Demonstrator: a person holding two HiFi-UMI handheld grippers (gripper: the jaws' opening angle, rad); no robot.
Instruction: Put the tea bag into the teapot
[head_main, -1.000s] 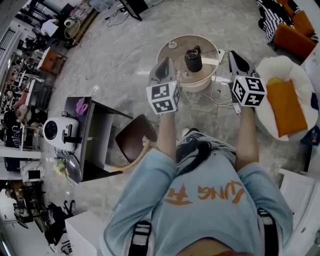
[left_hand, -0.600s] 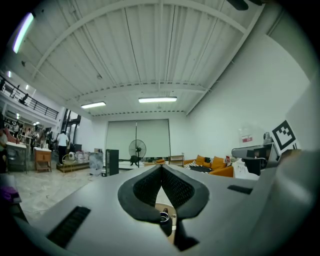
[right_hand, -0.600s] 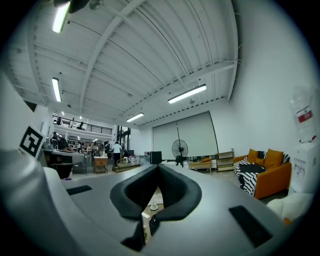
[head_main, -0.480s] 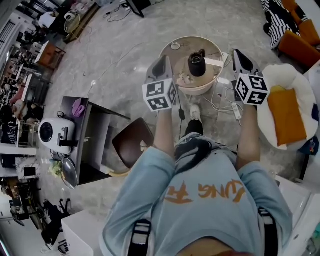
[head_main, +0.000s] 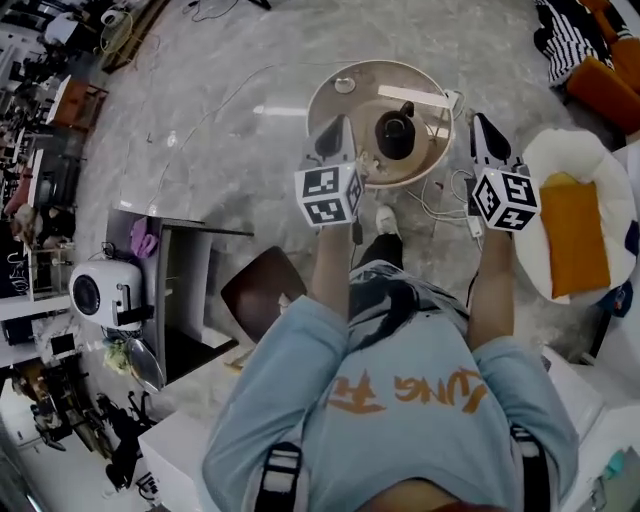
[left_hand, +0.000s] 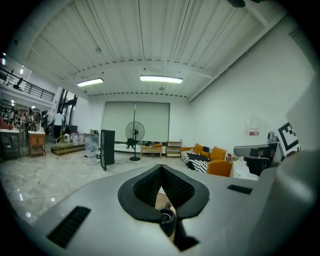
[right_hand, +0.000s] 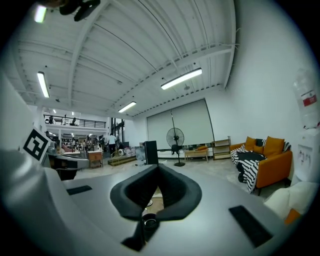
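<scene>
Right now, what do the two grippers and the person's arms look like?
The left gripper and right gripper are matching grey shells that taper to a point, with black textured pads lining the jaws. Each carries a white cube printed with black square markers. The person wears a light blue short-sleeved T-shirt with orange lettering and dark straps over it.

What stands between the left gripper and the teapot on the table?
Nothing visible blocks it. Between the left gripper and the teapot lies only a small pale item, perhaps the tea bag, on the table.
</scene>
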